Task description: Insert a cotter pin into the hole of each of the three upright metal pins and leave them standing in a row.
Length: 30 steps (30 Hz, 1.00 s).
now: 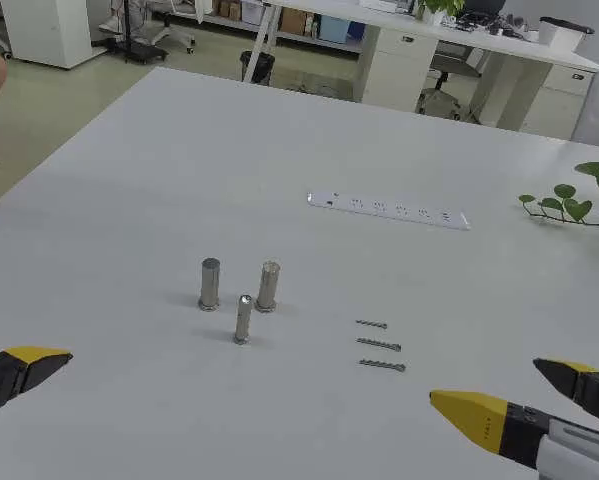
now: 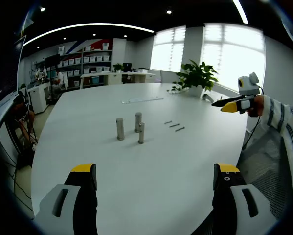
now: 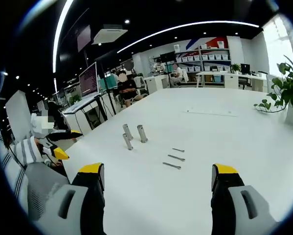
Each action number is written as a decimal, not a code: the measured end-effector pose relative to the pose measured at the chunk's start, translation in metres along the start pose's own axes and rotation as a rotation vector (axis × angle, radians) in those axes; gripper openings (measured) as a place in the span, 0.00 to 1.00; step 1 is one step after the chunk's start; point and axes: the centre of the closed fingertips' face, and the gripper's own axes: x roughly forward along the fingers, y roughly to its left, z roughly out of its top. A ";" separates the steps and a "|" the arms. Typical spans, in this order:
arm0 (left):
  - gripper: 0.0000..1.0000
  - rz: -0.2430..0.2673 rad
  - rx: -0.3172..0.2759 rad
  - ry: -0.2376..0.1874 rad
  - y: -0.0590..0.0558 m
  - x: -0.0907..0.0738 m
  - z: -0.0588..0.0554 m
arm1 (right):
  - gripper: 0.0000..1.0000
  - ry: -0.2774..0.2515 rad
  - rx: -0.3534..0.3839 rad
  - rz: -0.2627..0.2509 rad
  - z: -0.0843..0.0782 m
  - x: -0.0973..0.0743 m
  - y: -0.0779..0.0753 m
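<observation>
Three upright polished metal pins [image 1: 243, 318] stand clustered on the broad white bench [image 1: 179, 160]. Spread wide and empty, the left tongs [image 2: 156, 169] and right tongs [image 3: 158, 169] hover on the person's side of the pins. Three small grey cotter pins [image 1: 379, 344] lie just right of the pins.

a broad white table [image 1: 179, 150] ran across an open office, with a white power strip [image 1: 389, 210] lying on it and a leafy vine [image 1: 579, 200] trailing in at one edge. beyond it stood white desks [image 1: 394, 60], an office chair [image 1: 441, 70] and a pale cabinet [image 1: 44, 30] on a beige floor [image 1: 49, 110]. in the left gripper view, bright windows [image 2: 234, 54] stood behind a potted plant [image 2: 195, 78], shelves [image 2: 95, 61] of bins lined the far wall, and a curved light strip [image 2: 87, 27] crossed the dark ceiling [image 2: 112, 12]. a monitor [image 3: 89, 78] stood on a side desk in the right gripper view.
</observation>
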 end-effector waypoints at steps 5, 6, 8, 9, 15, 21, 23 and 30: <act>0.99 -0.048 -0.035 0.002 -0.008 0.001 -0.001 | 0.90 0.005 -0.012 0.006 0.000 0.000 0.003; 0.99 -0.055 -0.044 0.001 -0.009 0.001 -0.001 | 0.91 0.006 -0.011 0.006 0.000 0.000 0.003; 0.99 -0.067 -0.065 -0.009 -0.011 0.001 0.000 | 0.95 -0.007 -0.004 0.003 0.002 0.000 0.003; 0.99 -0.069 -0.076 -0.003 -0.011 0.002 0.000 | 0.95 -0.026 -0.002 0.028 0.006 0.000 0.008; 0.99 -0.089 -0.075 0.008 -0.015 0.005 0.000 | 0.98 -0.067 -0.014 0.061 0.017 0.000 0.016; 0.99 -0.114 -0.073 -0.024 -0.019 0.006 0.009 | 0.98 -0.034 -0.039 0.070 0.010 0.002 0.019; 0.99 -0.112 -0.070 -0.014 -0.019 0.007 0.008 | 0.98 -0.024 -0.039 0.070 0.007 0.003 0.019; 0.99 -0.110 -0.102 -0.015 -0.014 0.009 0.011 | 0.98 0.011 -0.038 0.063 0.003 0.003 0.013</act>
